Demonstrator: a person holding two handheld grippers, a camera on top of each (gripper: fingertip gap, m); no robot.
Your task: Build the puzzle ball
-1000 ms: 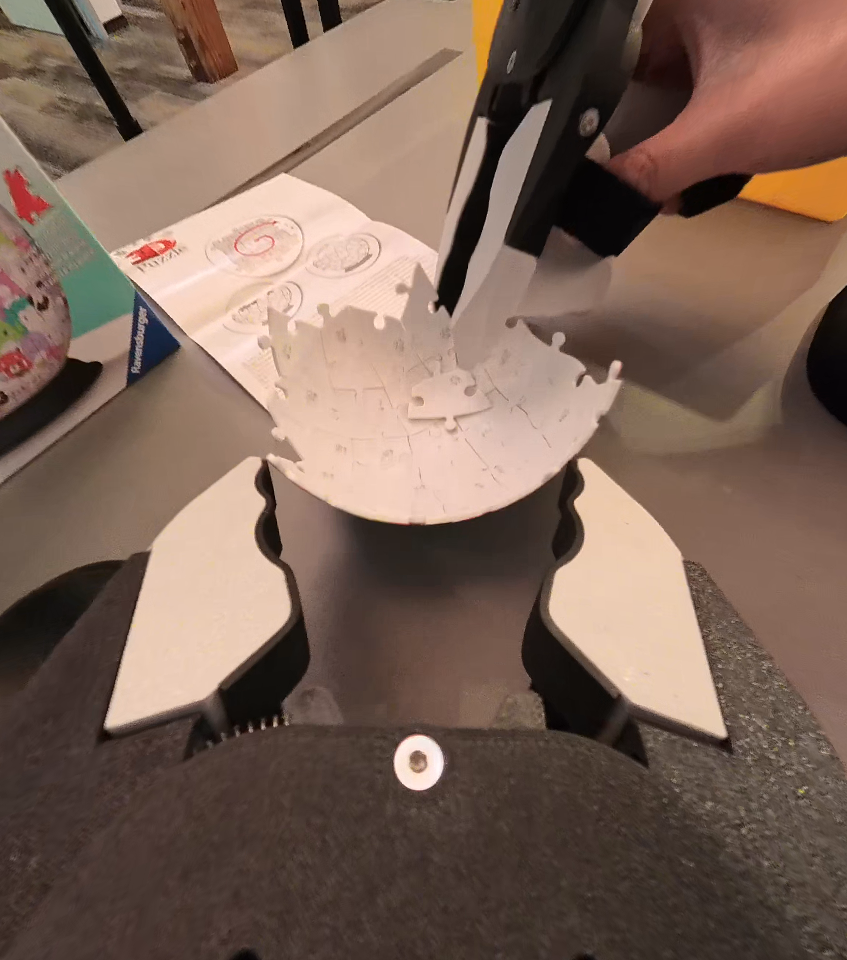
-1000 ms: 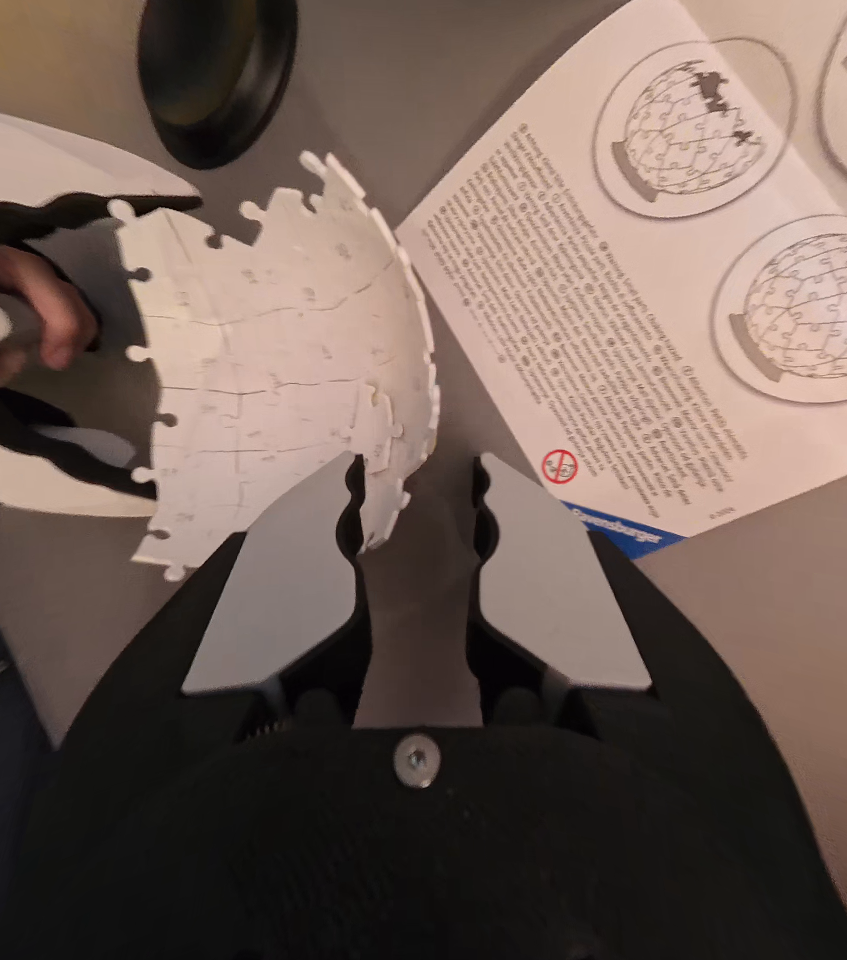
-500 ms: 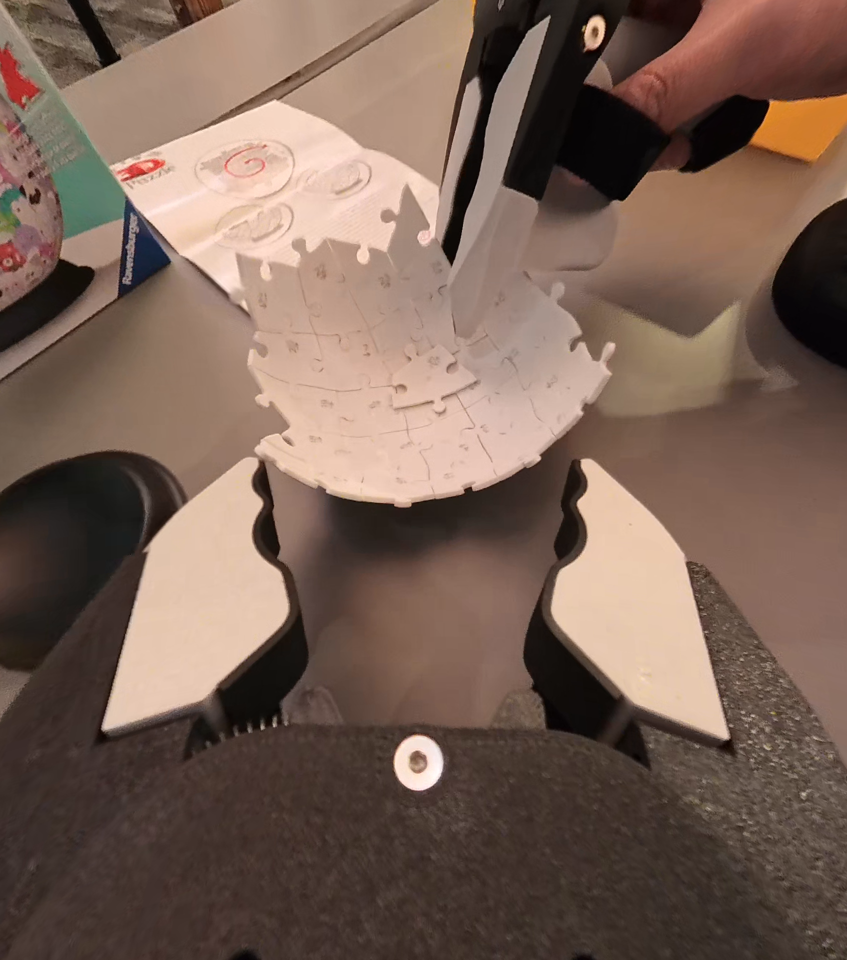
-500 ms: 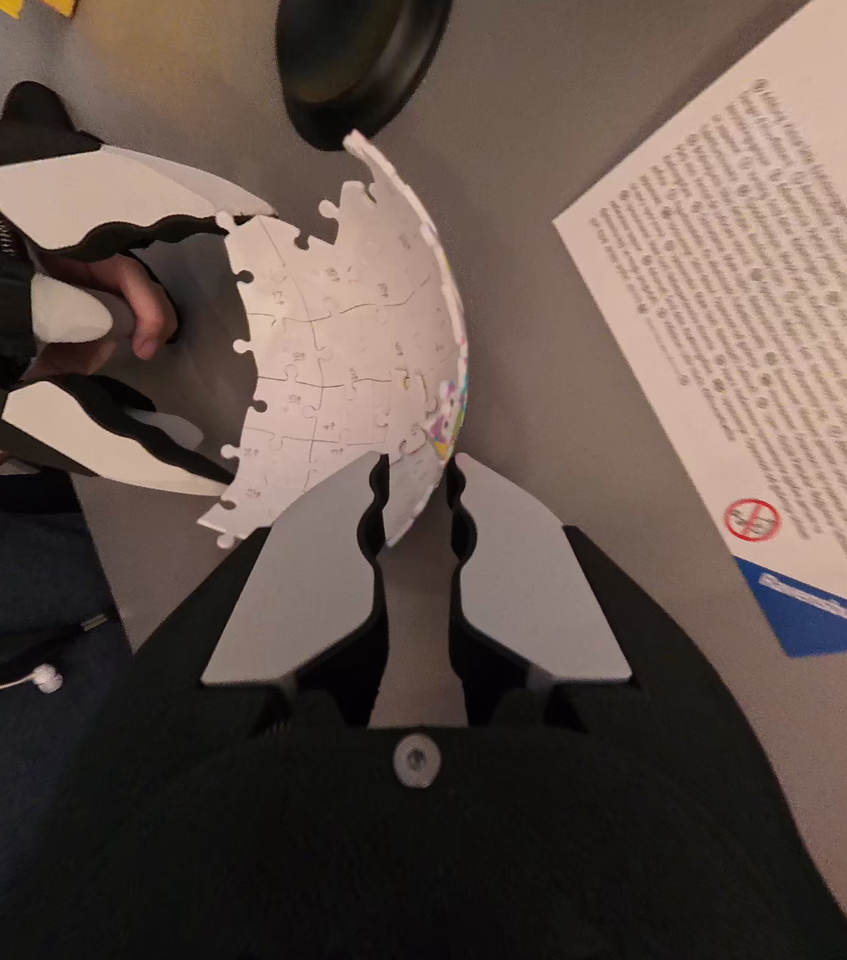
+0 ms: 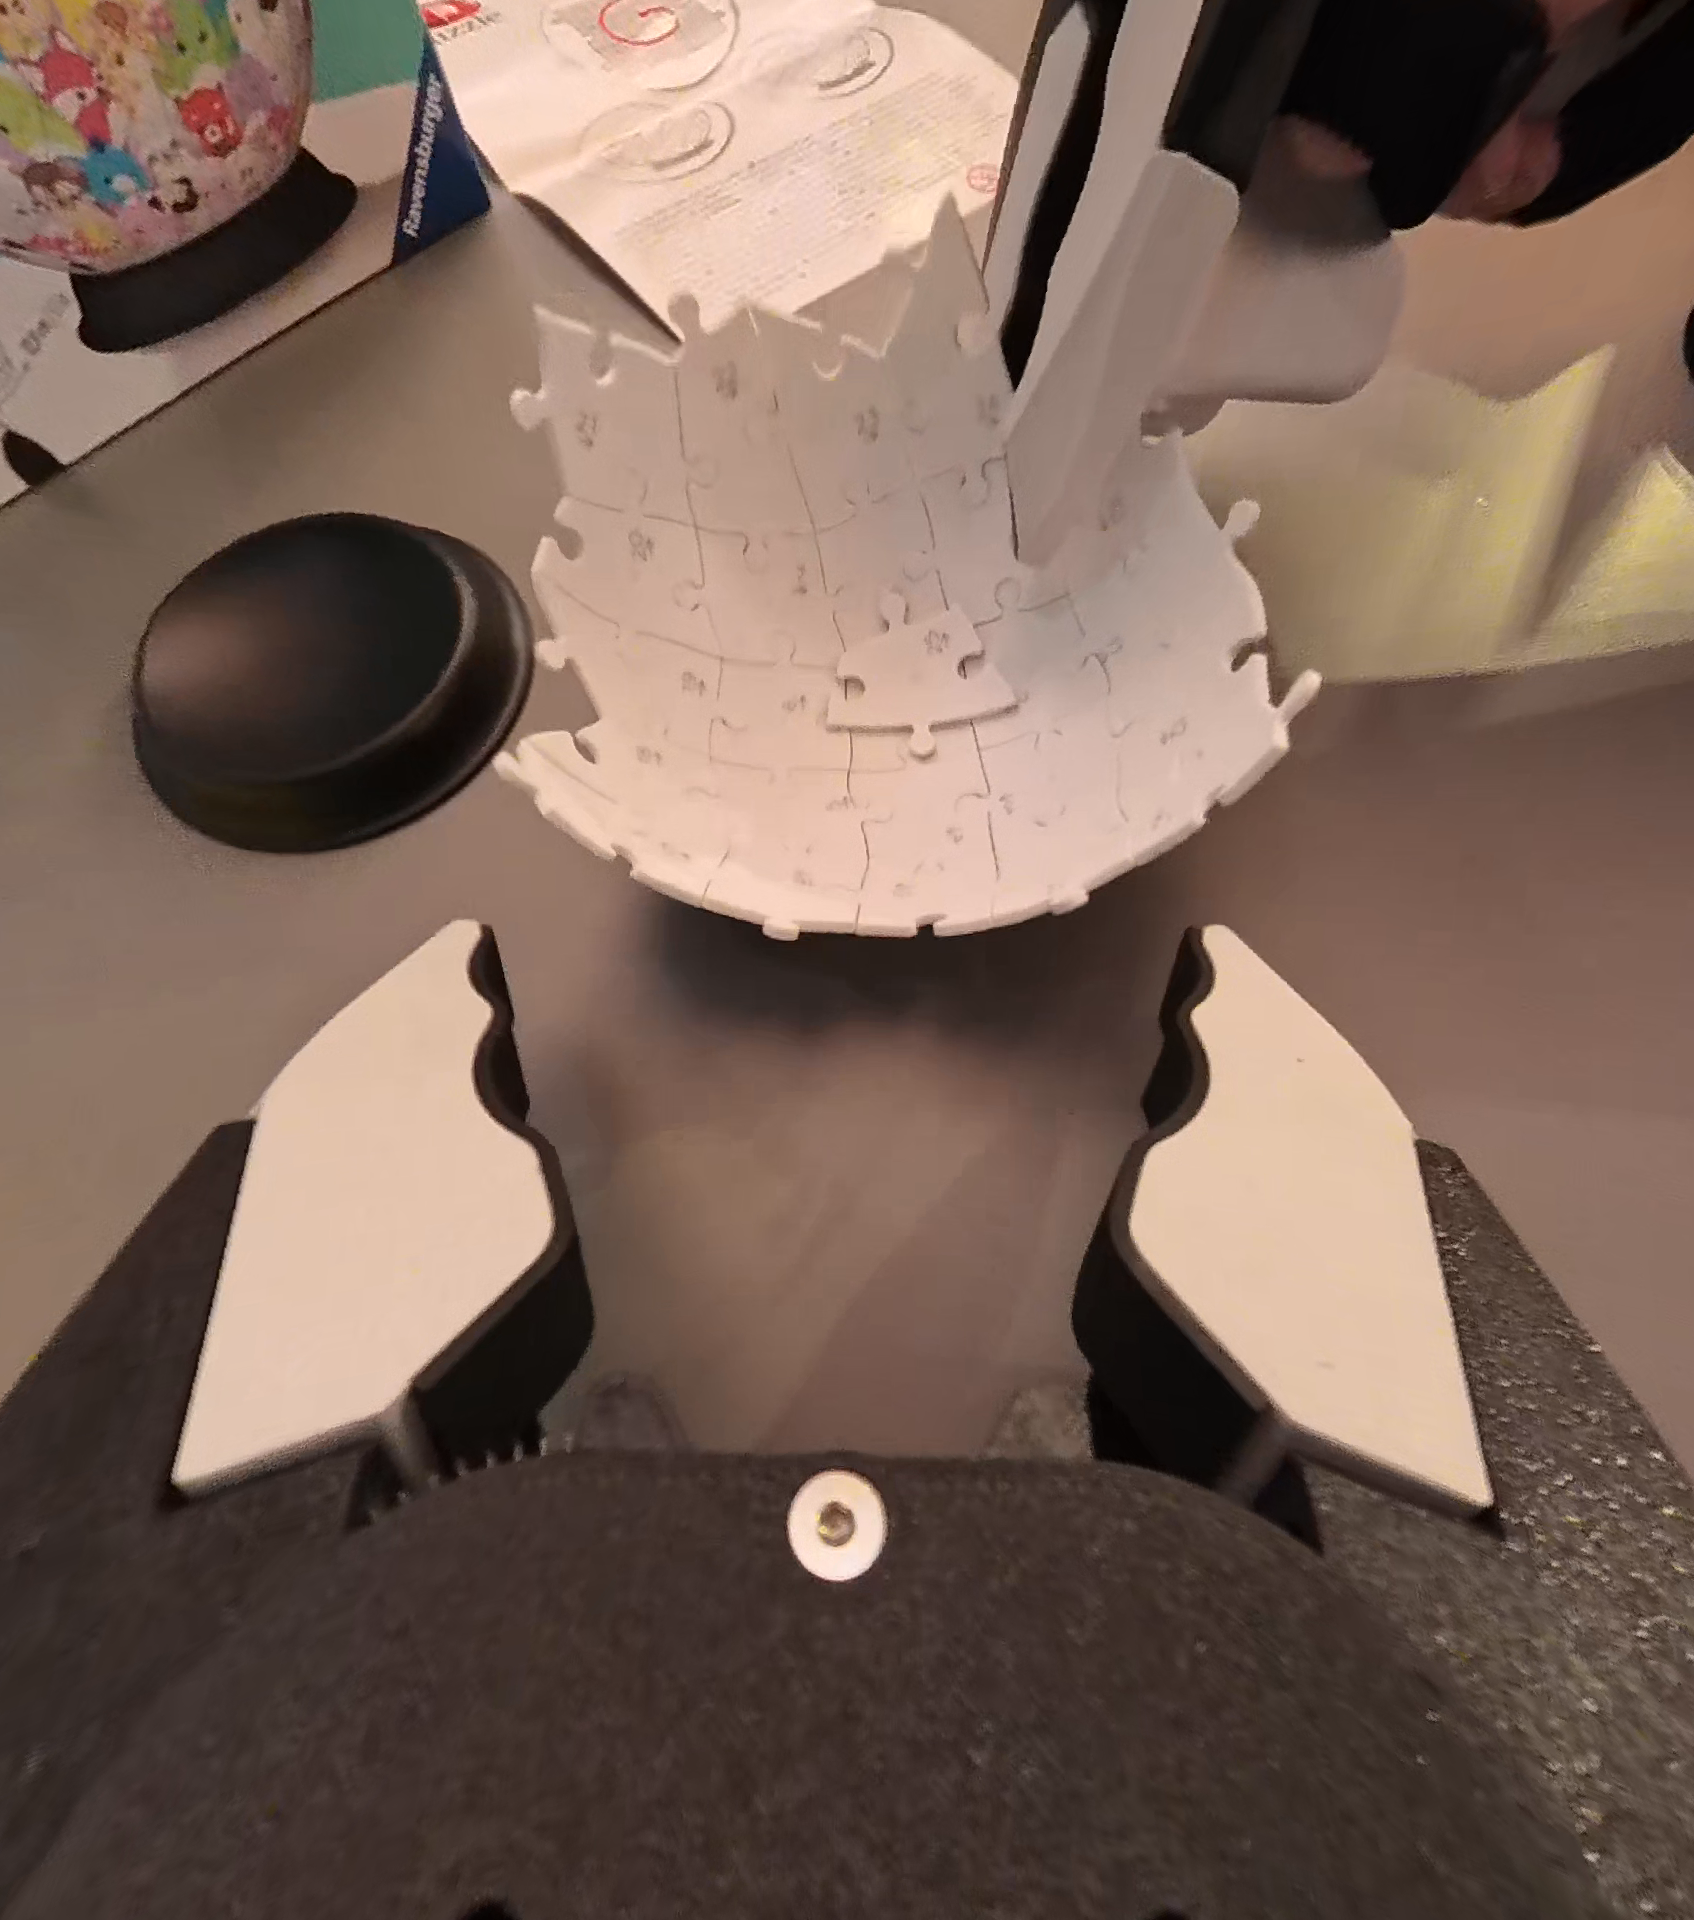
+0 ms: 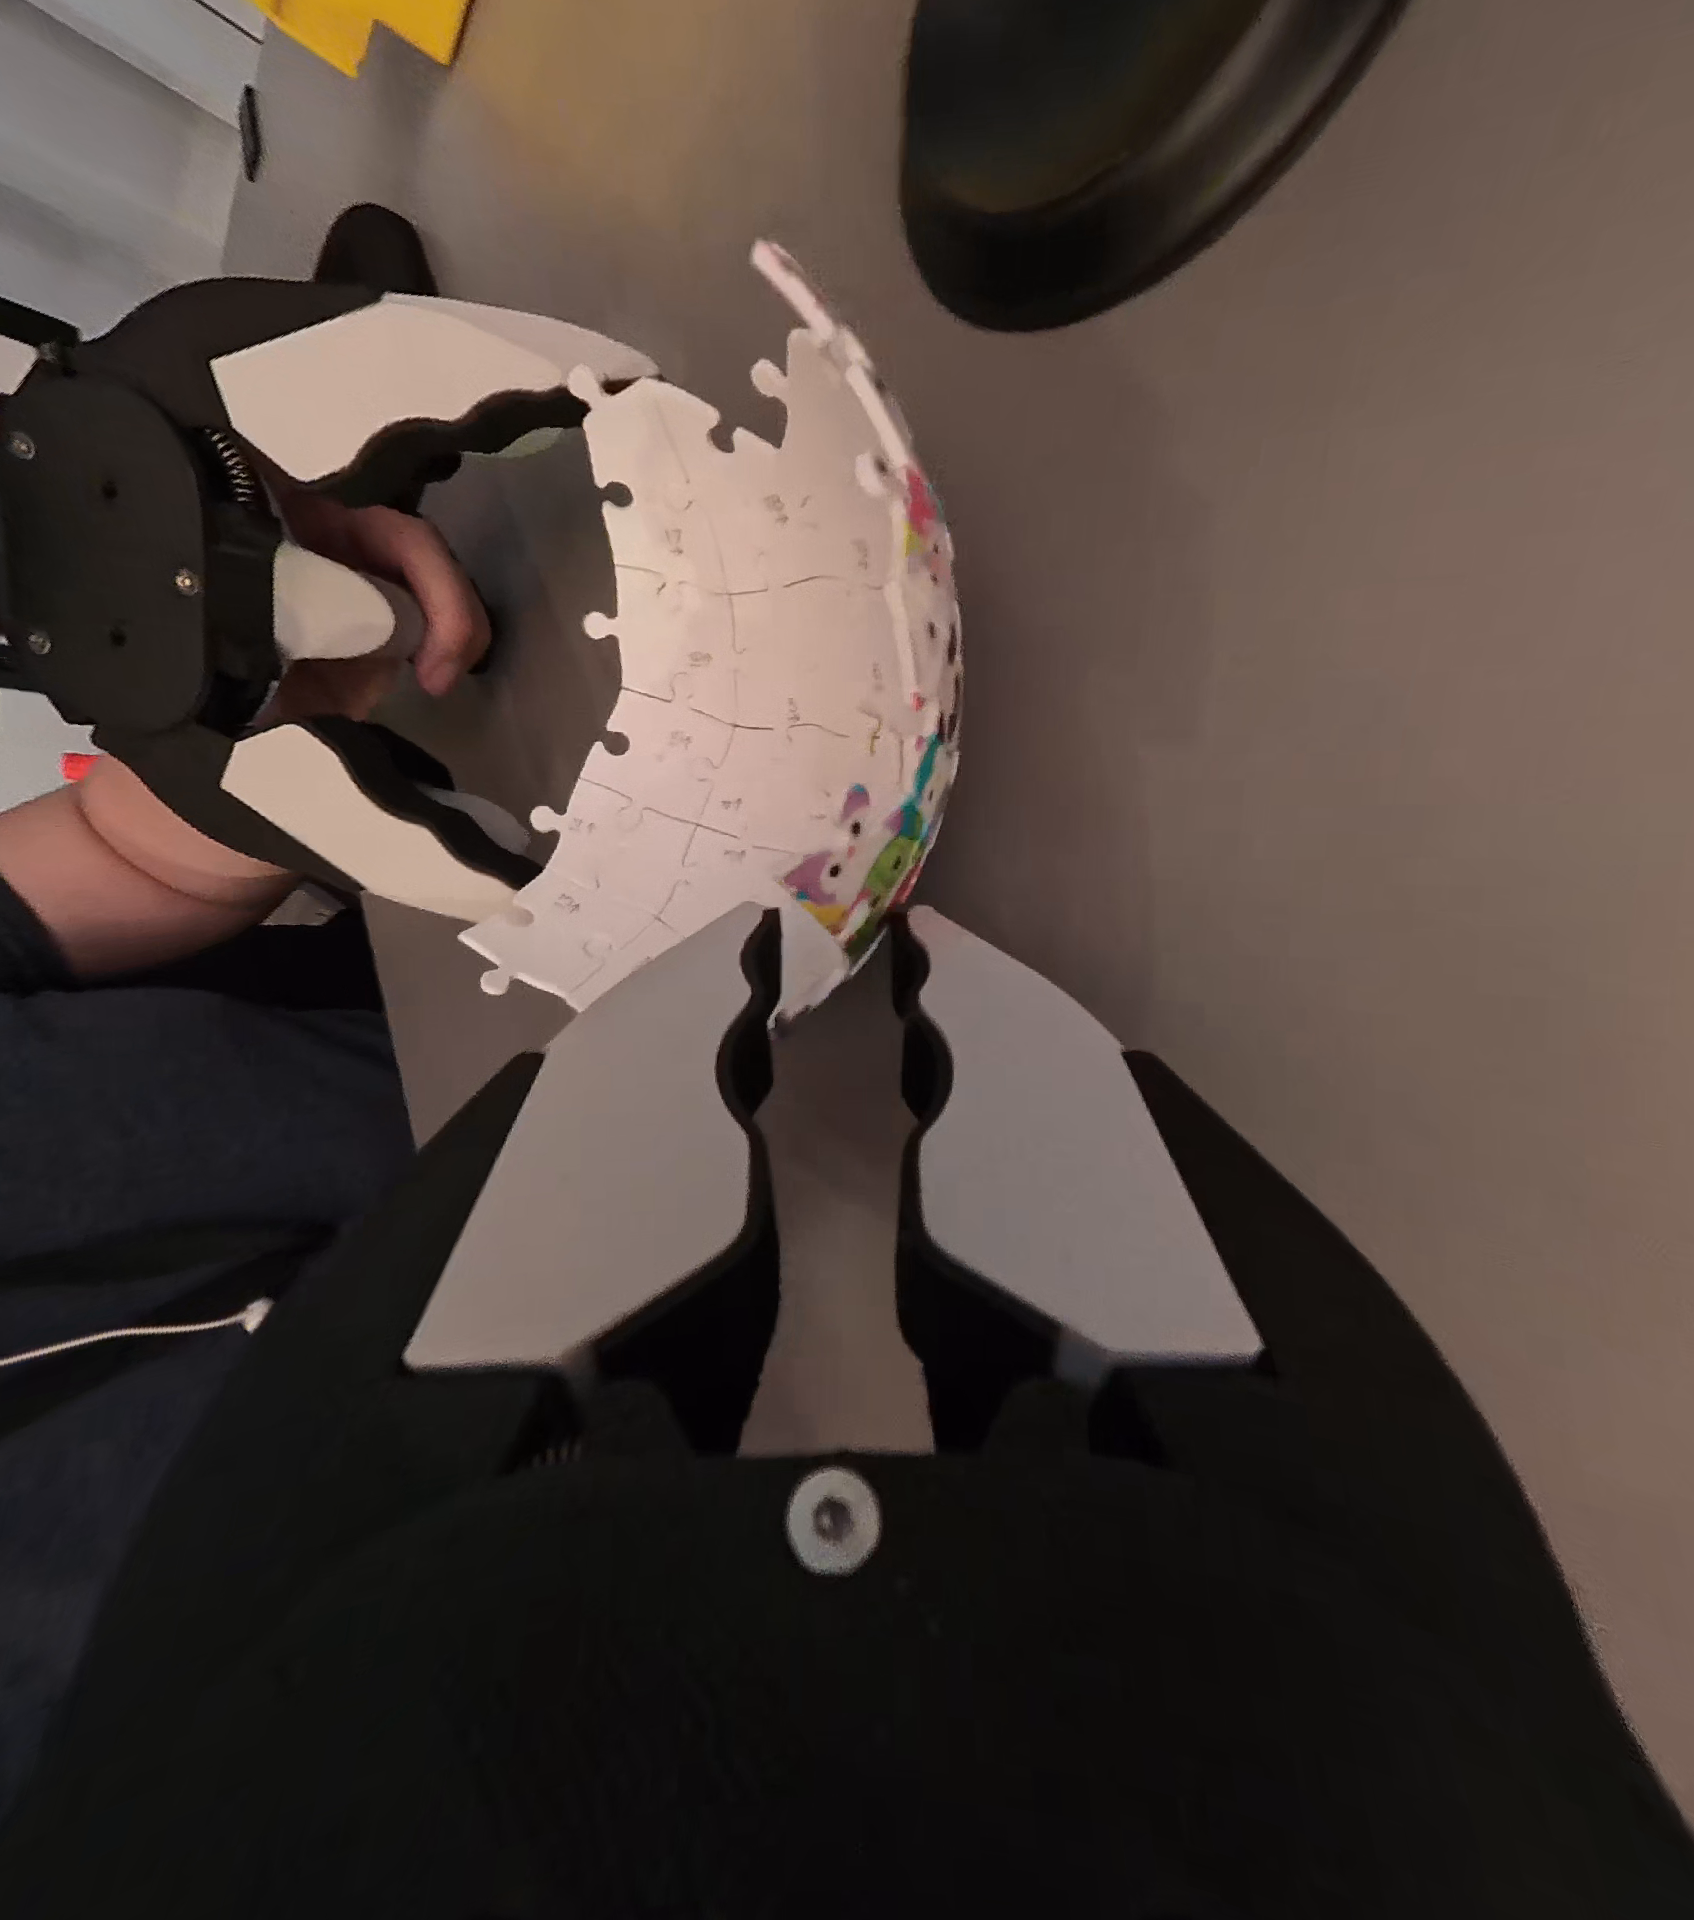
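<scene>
The left gripper (image 5: 838,1039) stands wide and empty just short of the half-built puzzle ball (image 5: 884,665), a white bowl-shaped shell of joined pieces held tilted above the grey table (image 5: 147,987); a loose puzzle piece (image 5: 921,670) lies inside the shell; the right gripper (image 6: 827,971) pinches the shell's far rim, jaws narrow on its edge, its printed outer side showing colours in the right wrist view; a black stand (image 5: 323,675) sits just left of the shell; beyond lie the instruction sheet (image 5: 739,156) and the puzzle box (image 5: 95,208).
</scene>
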